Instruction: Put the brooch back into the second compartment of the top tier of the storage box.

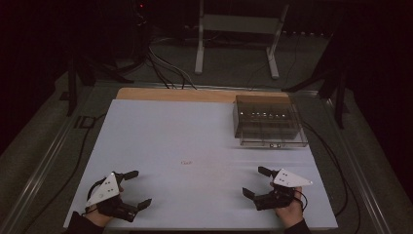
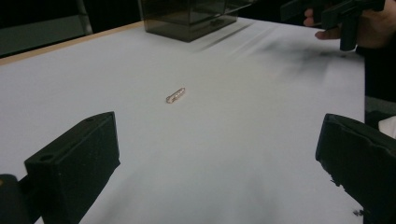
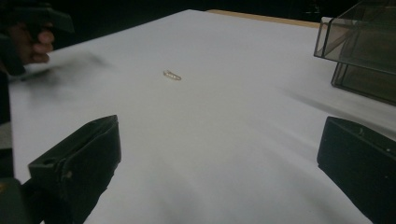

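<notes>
A tiny pinkish, elongated piece (image 1: 187, 162) lies alone near the middle of the white table sheet (image 1: 160, 136); it also appears as the small piece (image 2: 175, 95) and the small piece (image 3: 172, 75), well ahead of each pair of jaws. My left gripper (image 1: 137, 188) rests at the near left corner, jaws wide apart with nothing between them. My right gripper (image 1: 256, 181) sits at the near right, jaws equally wide and empty. In the gripper views, my left gripper (image 2: 219, 163) and my right gripper (image 3: 219, 163) stand open over bare sheet.
A dark transparent box (image 1: 267, 119) with compartments stands at the far right of the sheet, seen as the box (image 2: 191, 16) and the box (image 3: 359, 51). A wooden table edge (image 1: 160, 94) runs behind. Cables and a white stand (image 1: 234, 29) lie on the floor beyond.
</notes>
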Demonstrator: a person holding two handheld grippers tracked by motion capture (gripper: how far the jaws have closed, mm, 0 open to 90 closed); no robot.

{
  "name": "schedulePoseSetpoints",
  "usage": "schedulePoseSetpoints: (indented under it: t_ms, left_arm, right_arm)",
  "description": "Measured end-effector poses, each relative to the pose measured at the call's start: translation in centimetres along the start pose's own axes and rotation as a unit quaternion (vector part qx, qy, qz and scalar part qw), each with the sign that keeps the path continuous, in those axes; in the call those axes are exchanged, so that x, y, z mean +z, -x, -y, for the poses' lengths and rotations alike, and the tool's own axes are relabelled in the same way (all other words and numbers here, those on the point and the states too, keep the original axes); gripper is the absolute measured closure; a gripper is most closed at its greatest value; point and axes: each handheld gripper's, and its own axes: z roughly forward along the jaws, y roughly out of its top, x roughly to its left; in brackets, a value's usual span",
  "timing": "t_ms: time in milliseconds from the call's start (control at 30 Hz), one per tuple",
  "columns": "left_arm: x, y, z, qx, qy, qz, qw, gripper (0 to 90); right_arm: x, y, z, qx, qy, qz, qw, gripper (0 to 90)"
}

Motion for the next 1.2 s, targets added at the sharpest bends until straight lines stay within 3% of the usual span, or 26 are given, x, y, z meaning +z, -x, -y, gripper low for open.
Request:
schedulePoseSetpoints:
  t_ms: [100, 300, 467, 1000, 1200]
  left_arm:
    - [0.0, 0.0, 0.1, 0.000, 0.001, -0.004, 1.0000, 0.6]
    - [-0.2, -0.1, 0.2, -0.002, 0.003, -0.007, 1.0000, 0.6]
    - [-0.2, -0.1, 0.2, -0.003, 0.007, -0.008, 0.9999, 0.6]
    - [-0.2, -0.3, 0.2, -0.006, 0.007, -0.004, 0.9999, 0.6]
    - [-0.3, -0.3, 0.3, -0.009, 0.006, -0.004, 0.9999, 0.6]
  right_arm:
    - [-0.2, 0.0, -0.1, 0.007, 0.000, 0.005, 1.0000, 0.0]
    - [0.0, -0.1, -0.1, -0.011, -0.022, 0.022, 0.9994, 0.0]
    - [0.4, -0.4, -0.1, -0.023, -0.036, 0.023, 0.9988, 0.0]
    - [0.2, -0.9, -1.1, -0.013, -0.033, 0.025, 0.9991, 0.0]
    - [0.5, -1.2, -2.0, -0.020, -0.032, 0.023, 0.9990, 0.0]
